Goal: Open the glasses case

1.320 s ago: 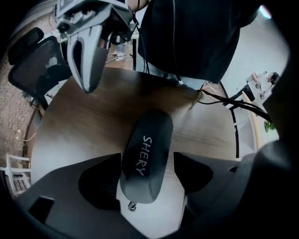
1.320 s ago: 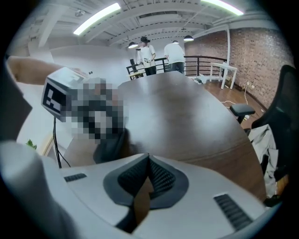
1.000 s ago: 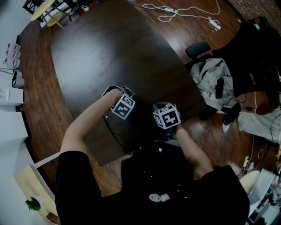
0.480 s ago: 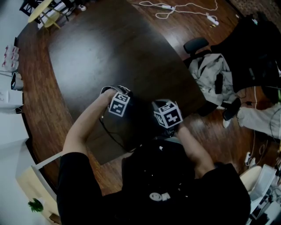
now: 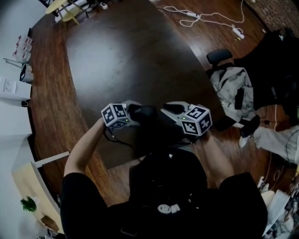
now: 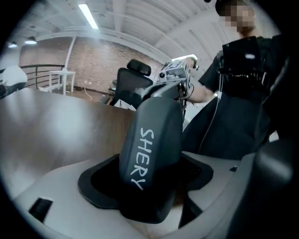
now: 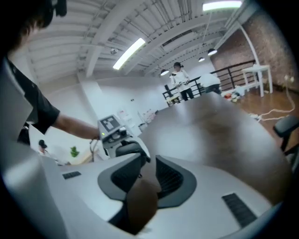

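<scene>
Held over the near part of the dark wooden table, tips turned toward each other: both grippers.

Clamped in the left gripper, pads pressed on either side of its near end: the glasses case. Dark and rounded, with "SHERY" in white lettering along its side. Sticks out past the jaws toward the right gripper. No seam or lid to be made out, so no telling whether open or closed.

On the right gripper: jaws just been opening, now standing partly apart and gripping nothing. In the gap between them only a blurred brown patch, too smeared to name. Just beyond the jaw tips in the right gripper view: the left gripper with the dark case in it.

In the head view, the case only a dark shape between the two grippers, nearer the left one.

Off the table's right edge, on the wooden floor: an office chair with clothes heaped beside it. Farther up, a white cable.
</scene>
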The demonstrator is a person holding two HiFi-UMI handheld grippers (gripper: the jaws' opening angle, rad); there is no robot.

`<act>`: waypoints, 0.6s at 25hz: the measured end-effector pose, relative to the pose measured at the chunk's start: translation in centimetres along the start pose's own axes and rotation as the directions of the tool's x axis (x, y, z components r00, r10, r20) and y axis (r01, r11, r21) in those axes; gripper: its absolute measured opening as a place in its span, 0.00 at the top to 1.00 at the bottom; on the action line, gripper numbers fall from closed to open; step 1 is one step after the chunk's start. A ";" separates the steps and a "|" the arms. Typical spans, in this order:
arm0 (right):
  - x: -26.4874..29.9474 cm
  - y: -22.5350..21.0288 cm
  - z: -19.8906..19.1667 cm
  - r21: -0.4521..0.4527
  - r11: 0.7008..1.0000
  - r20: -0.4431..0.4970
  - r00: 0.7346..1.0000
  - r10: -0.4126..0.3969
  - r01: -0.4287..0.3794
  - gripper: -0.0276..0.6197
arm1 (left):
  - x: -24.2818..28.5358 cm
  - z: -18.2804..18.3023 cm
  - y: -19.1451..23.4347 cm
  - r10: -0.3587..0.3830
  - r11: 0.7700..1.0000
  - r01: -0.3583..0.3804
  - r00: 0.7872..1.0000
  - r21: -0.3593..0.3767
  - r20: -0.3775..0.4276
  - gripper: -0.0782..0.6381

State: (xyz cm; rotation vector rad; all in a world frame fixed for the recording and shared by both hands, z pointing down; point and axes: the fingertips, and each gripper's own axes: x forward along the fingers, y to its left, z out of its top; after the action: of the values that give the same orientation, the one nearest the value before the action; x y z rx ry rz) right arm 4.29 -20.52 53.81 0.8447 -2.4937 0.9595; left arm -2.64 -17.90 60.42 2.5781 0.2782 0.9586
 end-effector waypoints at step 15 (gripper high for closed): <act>0.7 12.9 1.6 -0.742 0.587 -0.257 0.946 0.199 -0.325 0.69 | -5.3 -0.6 -12.2 -0.260 0.945 0.292 0.944 -0.150 0.202 0.37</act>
State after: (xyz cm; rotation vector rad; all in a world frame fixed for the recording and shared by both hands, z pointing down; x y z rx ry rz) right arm -4.63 -14.21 46.64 0.0984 -2.5450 -0.0820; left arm -7.69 -8.27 52.71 2.3619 0.4684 0.6154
